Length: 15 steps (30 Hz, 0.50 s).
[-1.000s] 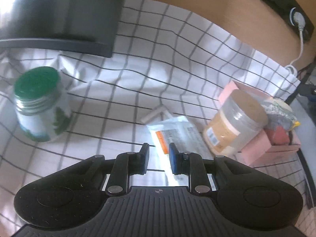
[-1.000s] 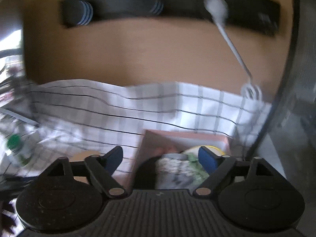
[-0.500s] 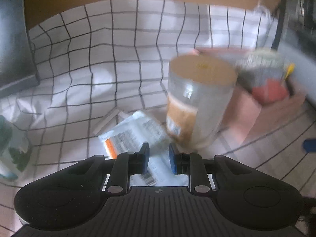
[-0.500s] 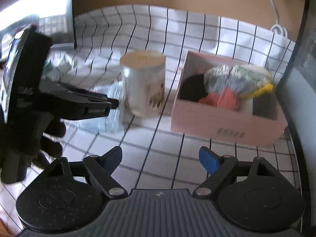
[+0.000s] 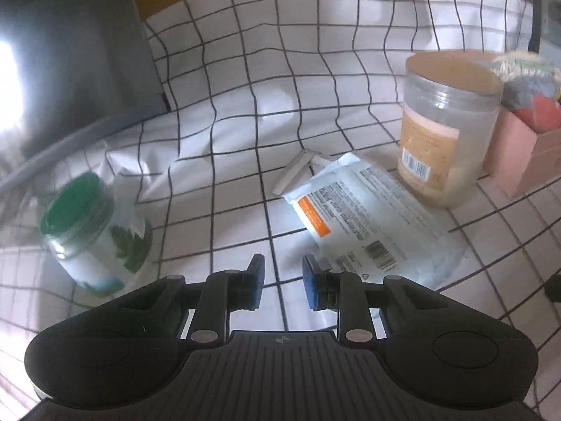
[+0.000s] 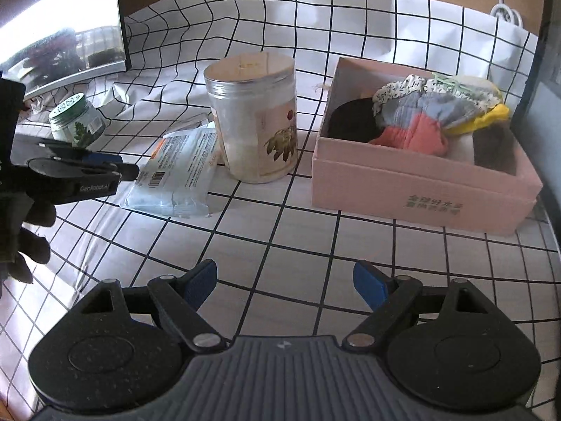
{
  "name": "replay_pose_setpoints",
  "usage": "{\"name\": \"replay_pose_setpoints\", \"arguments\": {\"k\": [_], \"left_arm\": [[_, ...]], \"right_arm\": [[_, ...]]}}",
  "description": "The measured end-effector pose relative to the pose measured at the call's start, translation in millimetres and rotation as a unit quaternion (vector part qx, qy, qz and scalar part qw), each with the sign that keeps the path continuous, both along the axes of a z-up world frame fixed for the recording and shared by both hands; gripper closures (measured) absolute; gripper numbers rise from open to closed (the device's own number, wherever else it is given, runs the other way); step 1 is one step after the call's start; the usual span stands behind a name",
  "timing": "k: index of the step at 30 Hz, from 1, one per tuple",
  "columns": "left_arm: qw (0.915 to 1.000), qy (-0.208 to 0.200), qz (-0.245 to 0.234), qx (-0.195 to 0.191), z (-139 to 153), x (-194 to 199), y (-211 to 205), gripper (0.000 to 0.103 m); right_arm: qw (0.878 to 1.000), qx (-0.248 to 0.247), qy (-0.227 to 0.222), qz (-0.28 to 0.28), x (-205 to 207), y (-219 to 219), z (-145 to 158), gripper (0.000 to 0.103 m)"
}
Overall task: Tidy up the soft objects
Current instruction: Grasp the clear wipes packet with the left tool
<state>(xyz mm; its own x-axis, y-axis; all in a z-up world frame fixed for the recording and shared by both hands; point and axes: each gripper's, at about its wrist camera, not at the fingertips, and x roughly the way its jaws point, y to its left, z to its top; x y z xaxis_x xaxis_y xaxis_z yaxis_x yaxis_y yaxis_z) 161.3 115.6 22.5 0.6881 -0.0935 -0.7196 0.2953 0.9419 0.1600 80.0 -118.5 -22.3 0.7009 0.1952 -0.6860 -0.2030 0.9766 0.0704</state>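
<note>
A pink box (image 6: 420, 189) at the right holds bunched soft cloths (image 6: 417, 119) in red, grey, yellow and black; its corner (image 5: 519, 161) shows in the left wrist view. A flat white wipes packet (image 5: 368, 210) (image 6: 175, 179) lies on the checked cloth beside a clear jar (image 5: 445, 122) (image 6: 252, 122) with a tan lid. My left gripper (image 5: 282, 280) (image 6: 129, 172) hovers low at the packet's near-left edge, its jaws a narrow gap apart with only cloth showing between them. My right gripper (image 6: 285, 280) stands wide open over bare cloth in front of the jar and box.
A green-lidded glass jar (image 5: 87, 231) (image 6: 75, 119) stands at the left. A dark monitor (image 5: 70, 70) (image 6: 63, 35) rises behind it. A small white stick (image 5: 294, 172) lies behind the packet. A dark gloved hand (image 6: 28, 231) holds the left gripper. A white cable (image 6: 505, 10) hangs at the back right.
The right gripper dropped from facing the wall to low over the table. The left gripper rolled and shifted, so the packet and jar now lie ahead to its right.
</note>
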Motion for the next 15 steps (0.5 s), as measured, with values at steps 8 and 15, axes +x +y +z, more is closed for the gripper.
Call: {"name": "replay_pose_setpoints", "arguments": {"k": [8,15], "left_arm": [[0.9974,-0.014,-0.052,-0.049,12.3,-5.5,-18.9,0.075],[0.9967,0.027,-0.054,-0.054,1.1,1.6,-44.5,0.080]], "right_arm": [[0.999,0.042,-0.005,-0.014,2.4,-17.8,-13.5,0.017],[0.999,0.008,-0.045,-0.003,-8.1,-16.6,-21.9,0.015]]}}
